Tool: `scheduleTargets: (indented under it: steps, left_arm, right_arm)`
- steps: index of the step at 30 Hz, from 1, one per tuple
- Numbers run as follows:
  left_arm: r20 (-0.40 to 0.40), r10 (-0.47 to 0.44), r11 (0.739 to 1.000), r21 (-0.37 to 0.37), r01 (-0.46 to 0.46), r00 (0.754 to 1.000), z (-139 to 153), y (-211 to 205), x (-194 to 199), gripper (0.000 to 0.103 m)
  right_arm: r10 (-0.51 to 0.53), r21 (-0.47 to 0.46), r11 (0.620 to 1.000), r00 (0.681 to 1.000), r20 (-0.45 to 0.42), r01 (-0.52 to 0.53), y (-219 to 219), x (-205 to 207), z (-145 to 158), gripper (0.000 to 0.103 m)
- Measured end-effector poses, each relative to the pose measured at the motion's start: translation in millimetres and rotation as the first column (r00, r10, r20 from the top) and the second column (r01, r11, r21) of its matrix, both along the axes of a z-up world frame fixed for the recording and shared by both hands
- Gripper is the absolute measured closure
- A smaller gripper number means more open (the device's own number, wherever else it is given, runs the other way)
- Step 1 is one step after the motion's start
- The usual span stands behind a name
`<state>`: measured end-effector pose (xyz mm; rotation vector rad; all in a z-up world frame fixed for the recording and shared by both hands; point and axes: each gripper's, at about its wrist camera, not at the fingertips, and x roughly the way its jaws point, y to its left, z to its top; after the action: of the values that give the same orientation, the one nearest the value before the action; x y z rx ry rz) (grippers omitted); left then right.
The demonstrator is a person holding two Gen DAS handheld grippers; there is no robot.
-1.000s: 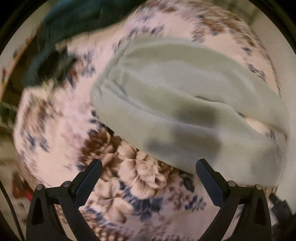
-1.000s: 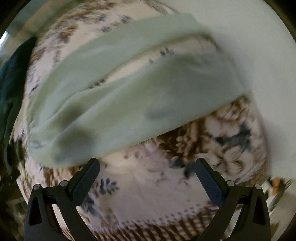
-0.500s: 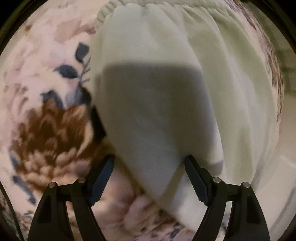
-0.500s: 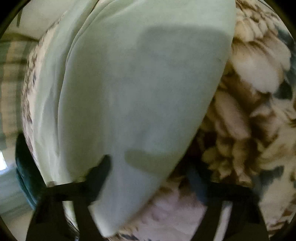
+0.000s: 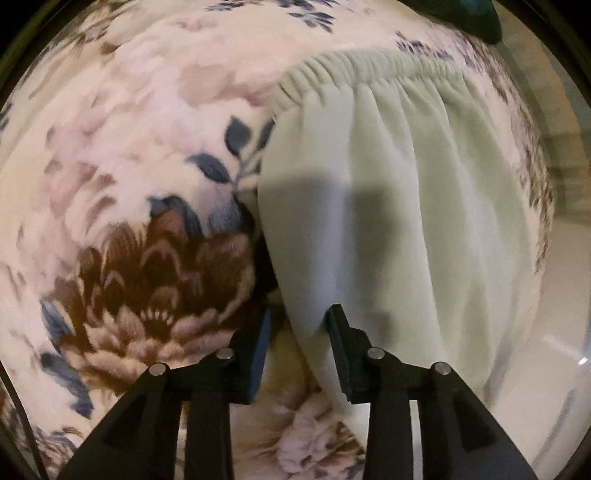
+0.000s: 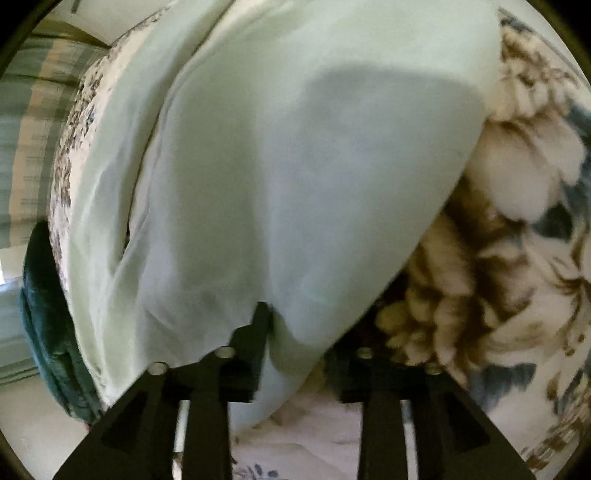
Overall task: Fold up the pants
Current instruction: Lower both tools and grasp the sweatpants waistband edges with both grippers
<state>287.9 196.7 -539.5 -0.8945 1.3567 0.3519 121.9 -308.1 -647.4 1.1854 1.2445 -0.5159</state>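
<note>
Pale green pants (image 5: 399,206) lie on a floral blanket (image 5: 122,184). Their gathered elastic waistband (image 5: 369,66) is at the top of the left wrist view. My left gripper (image 5: 299,332) is low on the blanket, its jaws closed to a narrow gap around the pants' near edge. In the right wrist view the pants (image 6: 295,166) fill most of the frame. My right gripper (image 6: 299,332) has its jaws closed in on a fold of the near edge; its right finger is in shadow under the cloth.
A dark green garment (image 6: 48,314) lies at the blanket's left edge in the right wrist view and at the top right of the left wrist view (image 5: 476,18). A pale floor (image 5: 554,295) lies beyond the blanket's right edge.
Both grippers dropped from above the pants to their near edge. The jaws of both narrowed from wide open onto the fabric.
</note>
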Motion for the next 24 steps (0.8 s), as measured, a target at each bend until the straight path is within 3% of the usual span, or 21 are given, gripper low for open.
scheduleTargets:
  steps: [3,4,6,8,11,16,18,19,21,22,23,24]
  left_arm:
    - [0.068,0.081,0.997,0.002,-0.082,0.994,12.7,10.9,-9.7,0.073]
    - [0.086,0.106,0.994,0.006,-0.107,0.991,1.3,20.6,-18.3,0.071]
    - [0.121,0.168,0.985,0.011,-0.171,0.978,5.2,40.1,-18.8,0.063]
    - [0.131,0.196,0.98,0.018,-0.2,0.972,-15.6,63.8,-17.9,0.046]
    - [0.112,0.198,0.978,0.04,-0.203,0.974,-36.3,81.8,8.2,0.044]
    - [-0.03,0.085,0.996,0.014,-0.085,0.996,-79.2,91.4,56.3,0.044]
    - [-0.013,0.026,0.998,0.06,-0.025,1.0,-72.5,84.8,64.3,0.067]
    - [0.007,0.005,0.998,0.064,-0.006,1.0,-66.0,81.6,62.9,0.088]
    - [0.05,0.007,0.994,0.108,-0.013,0.999,-40.2,83.4,51.8,0.093]
    - [0.069,0.018,0.992,0.126,-0.026,0.997,-29.5,88.5,43.9,0.096]
    - [0.088,0.051,0.988,0.143,-0.063,0.995,-15.3,98.4,29.2,0.096]
    - [0.104,0.082,0.988,0.121,-0.094,0.991,-6.7,107.8,14.4,0.096]
  right_arm:
    - [-0.05,0.029,0.998,0.998,0.031,0.05,-8.0,5.3,-6.6,0.034]
    - [-0.067,0.037,0.997,0.997,0.038,0.065,-9.4,7.9,-8.7,0.032]
    - [-0.083,0.041,0.996,0.996,0.035,0.081,-10.8,12.9,-12.8,0.027]
    - [-0.095,0.042,0.995,0.995,0.02,0.094,-6.4,22.2,-16.2,0.025]
    - [-0.13,0.055,0.99,0.992,0.0,0.13,3.2,37.0,-20.1,0.024]
    - [-0.089,0.054,0.994,0.995,-0.037,0.091,28.3,57.7,-22.1,0.023]
    - [-0.04,0.036,0.998,0.998,-0.056,0.042,38.9,69.6,-21.9,0.023]
    - [-0.012,0.025,1.0,0.998,-0.068,0.014,44.4,77.4,-22.2,0.023]
    - [0.019,0.011,1.0,0.996,-0.082,-0.018,49.9,86.9,-23.2,0.023]
    - [0.016,0.011,1.0,0.997,-0.078,-0.015,50.9,88.8,-23.7,0.024]
    - [0.011,0.004,1.0,0.997,-0.076,-0.011,51.1,90.0,-22.7,0.036]
    - [0.01,-0.015,1.0,0.996,-0.09,-0.011,51.1,90.6,-20.8,0.07]
